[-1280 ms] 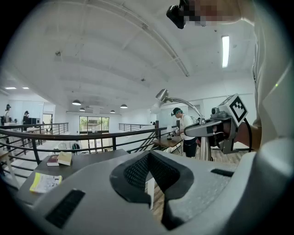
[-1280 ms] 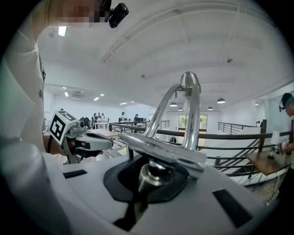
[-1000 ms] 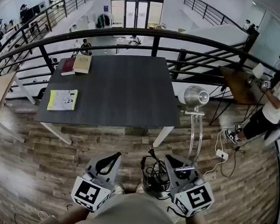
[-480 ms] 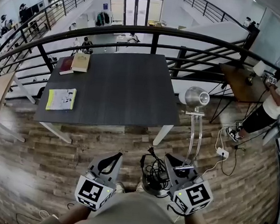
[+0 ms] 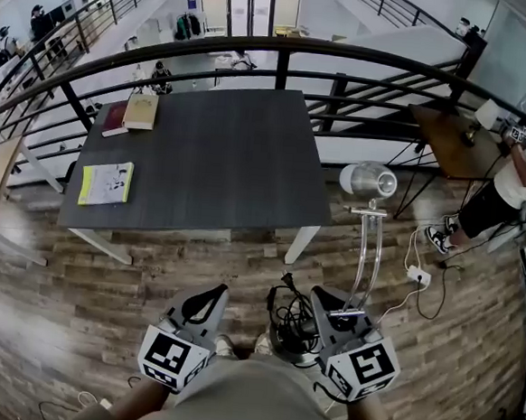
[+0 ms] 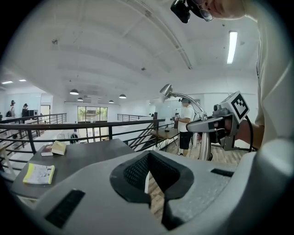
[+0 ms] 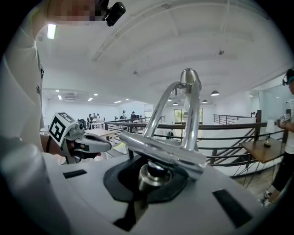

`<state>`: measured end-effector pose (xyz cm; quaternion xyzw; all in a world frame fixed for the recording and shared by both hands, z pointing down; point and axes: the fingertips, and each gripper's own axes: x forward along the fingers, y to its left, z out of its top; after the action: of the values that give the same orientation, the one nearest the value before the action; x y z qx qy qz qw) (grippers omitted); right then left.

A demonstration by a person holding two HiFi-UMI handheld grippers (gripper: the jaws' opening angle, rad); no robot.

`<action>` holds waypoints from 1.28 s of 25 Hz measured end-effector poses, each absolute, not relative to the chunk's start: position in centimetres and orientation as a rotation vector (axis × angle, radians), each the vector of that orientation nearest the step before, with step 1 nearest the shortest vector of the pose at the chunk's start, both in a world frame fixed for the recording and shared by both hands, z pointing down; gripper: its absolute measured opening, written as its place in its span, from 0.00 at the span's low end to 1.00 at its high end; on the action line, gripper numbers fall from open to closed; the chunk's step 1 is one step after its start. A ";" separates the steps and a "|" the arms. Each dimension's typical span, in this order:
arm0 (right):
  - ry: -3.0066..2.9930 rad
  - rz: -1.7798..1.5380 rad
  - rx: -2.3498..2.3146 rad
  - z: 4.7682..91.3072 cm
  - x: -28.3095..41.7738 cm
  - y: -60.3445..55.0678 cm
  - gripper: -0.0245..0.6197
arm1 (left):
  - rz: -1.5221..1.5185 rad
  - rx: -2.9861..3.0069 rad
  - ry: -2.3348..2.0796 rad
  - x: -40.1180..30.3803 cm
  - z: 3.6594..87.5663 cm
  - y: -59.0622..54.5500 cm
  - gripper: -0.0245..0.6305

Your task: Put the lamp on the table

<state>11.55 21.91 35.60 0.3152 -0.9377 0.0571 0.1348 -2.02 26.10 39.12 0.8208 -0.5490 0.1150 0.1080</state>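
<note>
A chrome desk lamp stands upright in my right gripper, which is shut on the short post at the foot of its curved stem. Its dome head rises above the jaws. A black cable bundle hangs beside it. My left gripper is level with the right one, shut and holding nothing. The dark grey table lies ahead of both, apart from the lamp. In the left gripper view, the lamp and right gripper show at the right.
A yellow book and a small stack of books lie on the table's left side. A black railing runs behind it. At right are a wooden table, a person and a power strip on the plank floor.
Both grippers have sunk slightly together, the lamp still gripped in the right one. The table now sits a little further left in the head view. The person at right has shifted.
</note>
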 end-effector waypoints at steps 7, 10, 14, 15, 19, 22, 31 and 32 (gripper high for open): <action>-2.709 0.159 0.918 36.3 13.8 20.8 0.04 | 0.351 2.408 -1.627 0.1 39.4 25.1 0.04; -2.715 0.159 0.908 36.5 14.8 20.5 0.04 | 0.351 2.407 -1.643 1.1 39.2 24.9 0.04; -2.733 0.153 0.890 36.3 15.9 20.0 0.03 | 0.347 2.401 -1.678 2.1 38.7 24.6 0.04; -2.736 0.151 0.885 36.4 16.1 20.0 0.03 | 0.346 2.399 -1.687 2.4 38.7 24.6 0.04; -2.742 0.133 0.868 36.2 16.7 19.7 0.03 | 0.346 2.398 -1.718 3.0 38.1 24.6 0.04; -2.743 0.121 0.857 36.2 16.8 19.6 0.04 | 0.346 2.406 -1.725 3.4 37.7 24.7 0.04; -2.767 0.098 0.859 35.5 16.5 18.6 0.03 | 0.335 2.460 -1.688 4.5 37.6 23.2 0.04; -2.762 0.096 0.858 35.6 16.4 18.4 0.03 | 0.326 2.461 -1.683 4.4 37.8 23.0 0.04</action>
<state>16.36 18.37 35.58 0.2943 -0.9471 0.0329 0.1236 4.40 22.96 37.77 0.8184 -0.5598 0.1085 0.0709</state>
